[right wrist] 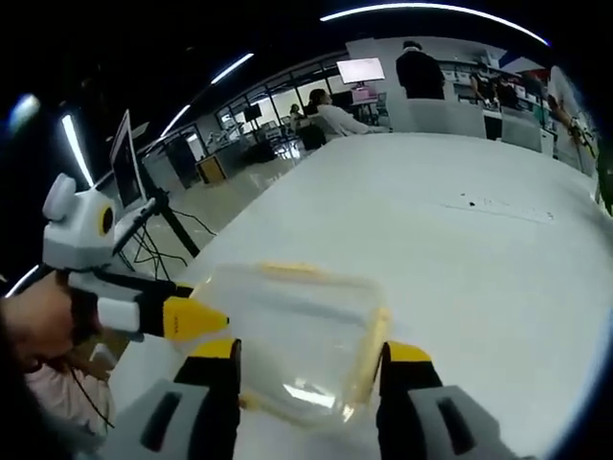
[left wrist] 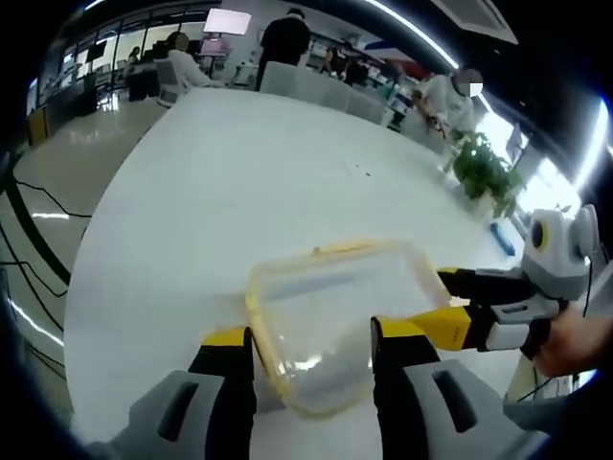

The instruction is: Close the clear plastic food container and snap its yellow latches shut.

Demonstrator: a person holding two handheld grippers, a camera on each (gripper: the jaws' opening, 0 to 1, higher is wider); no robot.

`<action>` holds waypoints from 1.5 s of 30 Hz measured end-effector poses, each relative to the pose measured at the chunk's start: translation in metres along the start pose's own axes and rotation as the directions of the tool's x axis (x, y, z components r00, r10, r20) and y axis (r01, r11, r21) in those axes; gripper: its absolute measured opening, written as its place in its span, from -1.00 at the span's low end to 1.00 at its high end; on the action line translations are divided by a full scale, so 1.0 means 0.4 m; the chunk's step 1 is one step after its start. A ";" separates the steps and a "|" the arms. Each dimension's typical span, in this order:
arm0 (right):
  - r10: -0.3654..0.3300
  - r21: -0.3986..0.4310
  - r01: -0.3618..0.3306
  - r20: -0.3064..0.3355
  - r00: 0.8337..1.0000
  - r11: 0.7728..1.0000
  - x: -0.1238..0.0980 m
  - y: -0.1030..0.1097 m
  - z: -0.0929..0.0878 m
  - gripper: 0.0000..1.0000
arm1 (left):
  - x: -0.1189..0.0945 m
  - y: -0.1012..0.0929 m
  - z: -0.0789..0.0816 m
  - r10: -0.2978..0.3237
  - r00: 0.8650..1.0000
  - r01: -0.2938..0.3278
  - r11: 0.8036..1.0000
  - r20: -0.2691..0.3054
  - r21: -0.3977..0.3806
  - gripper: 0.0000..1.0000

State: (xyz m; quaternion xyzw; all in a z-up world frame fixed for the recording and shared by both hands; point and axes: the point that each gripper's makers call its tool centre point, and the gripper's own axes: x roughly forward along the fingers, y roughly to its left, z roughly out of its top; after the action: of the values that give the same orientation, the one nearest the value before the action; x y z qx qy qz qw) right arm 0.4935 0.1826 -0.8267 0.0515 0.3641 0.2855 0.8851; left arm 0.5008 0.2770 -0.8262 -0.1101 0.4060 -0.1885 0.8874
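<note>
The clear plastic food container (left wrist: 330, 321) with its yellow rim and latches lies on the white table (left wrist: 239, 172), lid resting on top. My left gripper (left wrist: 314, 335) is open, its yellow-tipped jaws standing either side of the container's near end. The right gripper (left wrist: 445, 305) comes in from the right, its jaws parted at the container's right edge. In the right gripper view the container (right wrist: 297, 331) sits between the open jaws of my right gripper (right wrist: 311, 353). The left gripper (right wrist: 203, 321) points its yellow tip at the container's left side. Whether any jaw touches the plastic is unclear.
The table stretches far ahead, with white chairs and several people (left wrist: 285, 38) at its far end. A potted plant (left wrist: 484, 168) stands off the table's right side. The grey floor (left wrist: 72, 163) with cables lies to the left. A person's hand (right wrist: 34, 321) holds the left gripper.
</note>
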 end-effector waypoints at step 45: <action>0.073 -0.145 -0.062 0.067 0.995 0.987 0.007 0.034 0.049 1.00 | -0.022 0.102 0.078 0.210 0.948 -0.181 0.974 0.239 -0.137 0.98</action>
State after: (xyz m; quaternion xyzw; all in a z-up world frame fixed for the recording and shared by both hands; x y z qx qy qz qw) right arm 0.5019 0.1977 -0.8101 0.0107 0.3084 0.3386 0.8889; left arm 0.5291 0.3191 -0.8143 -0.1424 0.3091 -0.0609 0.9383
